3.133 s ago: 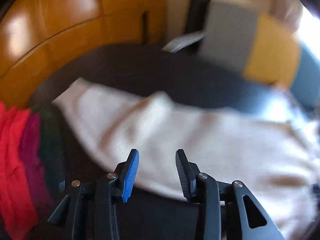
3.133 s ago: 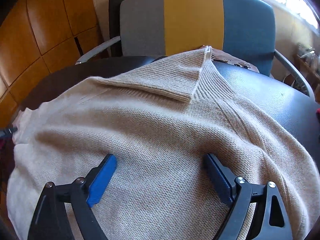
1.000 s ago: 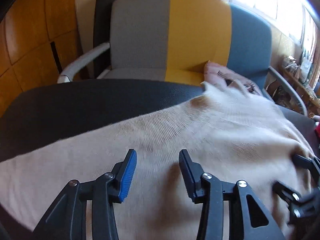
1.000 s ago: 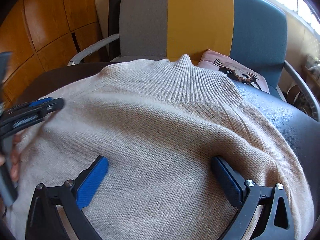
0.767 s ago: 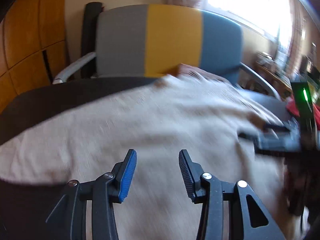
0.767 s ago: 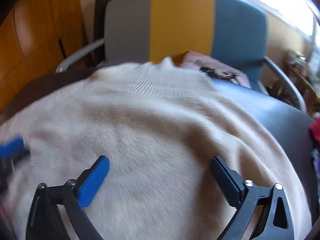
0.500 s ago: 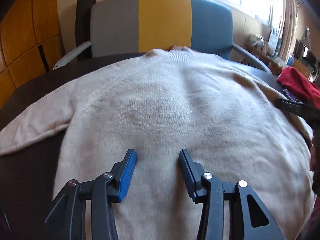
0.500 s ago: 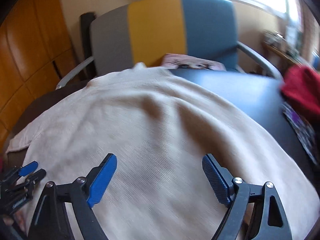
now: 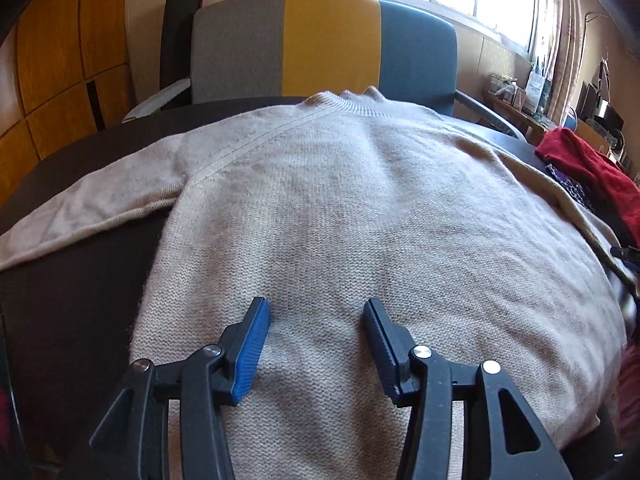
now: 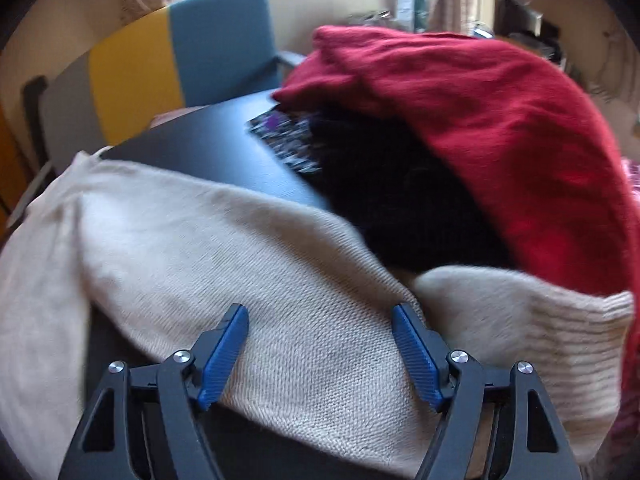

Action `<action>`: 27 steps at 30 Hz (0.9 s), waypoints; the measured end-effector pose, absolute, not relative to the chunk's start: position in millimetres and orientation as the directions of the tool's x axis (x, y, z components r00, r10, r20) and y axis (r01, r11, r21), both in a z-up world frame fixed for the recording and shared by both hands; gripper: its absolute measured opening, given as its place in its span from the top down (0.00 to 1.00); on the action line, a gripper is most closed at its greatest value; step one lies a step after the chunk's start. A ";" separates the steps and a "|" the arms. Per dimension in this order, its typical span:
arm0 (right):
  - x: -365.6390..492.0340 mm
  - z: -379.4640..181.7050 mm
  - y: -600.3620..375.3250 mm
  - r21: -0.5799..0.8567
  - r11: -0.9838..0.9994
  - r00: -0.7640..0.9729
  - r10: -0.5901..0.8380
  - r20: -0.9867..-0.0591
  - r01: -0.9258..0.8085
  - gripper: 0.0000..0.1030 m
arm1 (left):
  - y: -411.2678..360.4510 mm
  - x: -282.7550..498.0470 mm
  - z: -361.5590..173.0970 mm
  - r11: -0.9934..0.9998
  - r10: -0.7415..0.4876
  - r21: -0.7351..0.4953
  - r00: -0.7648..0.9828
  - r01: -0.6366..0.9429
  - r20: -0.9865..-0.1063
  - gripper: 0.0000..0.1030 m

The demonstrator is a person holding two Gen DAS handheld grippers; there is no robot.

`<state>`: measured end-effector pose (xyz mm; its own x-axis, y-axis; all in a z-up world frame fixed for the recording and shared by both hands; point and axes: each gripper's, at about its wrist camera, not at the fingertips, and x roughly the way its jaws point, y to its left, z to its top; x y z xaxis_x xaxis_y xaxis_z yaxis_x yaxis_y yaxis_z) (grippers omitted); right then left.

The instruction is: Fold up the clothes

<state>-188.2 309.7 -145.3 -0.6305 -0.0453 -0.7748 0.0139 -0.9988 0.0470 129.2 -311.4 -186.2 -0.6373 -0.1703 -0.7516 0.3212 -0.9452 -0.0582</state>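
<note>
Sweater (image 9: pixel 360 208) of beige knit is spread flat on the dark tabletop (image 9: pixel 72 300), collar toward the striped chair (image 9: pixel 324 40). Over its body the left tool (image 9: pixel 316 336) is held spread and empty. Over its right sleeve (image 10: pixel 280 280), beside the red garment (image 10: pixel 500 120), the right tool (image 10: pixel 320 344) is held wide, gripping nothing.

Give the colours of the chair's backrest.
Grey, yellow and blue vertical panels on the chair backrest; clearest in the left wrist view.

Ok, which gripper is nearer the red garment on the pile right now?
Right. The right gripper hangs open over the beige sweater's sleeve, with the red garment just beyond it. The left gripper is open over the sweater's body, the red garment far to its right.
</note>
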 end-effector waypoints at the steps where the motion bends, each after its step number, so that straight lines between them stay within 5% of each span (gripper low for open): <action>1: -189.7 -145.5 313.7 0.052 -0.999 -0.634 -0.038 -0.772 -0.003 0.27 | -311.6 130.2 -185.9 -0.944 -0.170 -0.061 -0.635 0.325 -0.753 0.51; 15: -81.1 -149.5 379.6 0.654 -0.753 -0.662 -0.455 -0.596 -0.071 0.42 | -309.2 122.3 -186.7 -0.918 -0.185 -0.094 -0.626 0.385 -0.758 0.47; 21: -74.4 -161.5 360.4 0.698 -0.708 -0.661 -0.476 -0.580 -0.102 0.42 | -309.8 123.8 -188.9 -0.913 -0.178 -0.115 -0.637 0.390 -0.750 0.46; 27: -80.9 -175.5 362.0 0.834 -0.521 -0.735 -0.493 -0.466 -0.180 0.36 | -312.8 121.4 -190.3 -0.911 -0.175 -0.125 -0.643 0.393 -0.746 0.46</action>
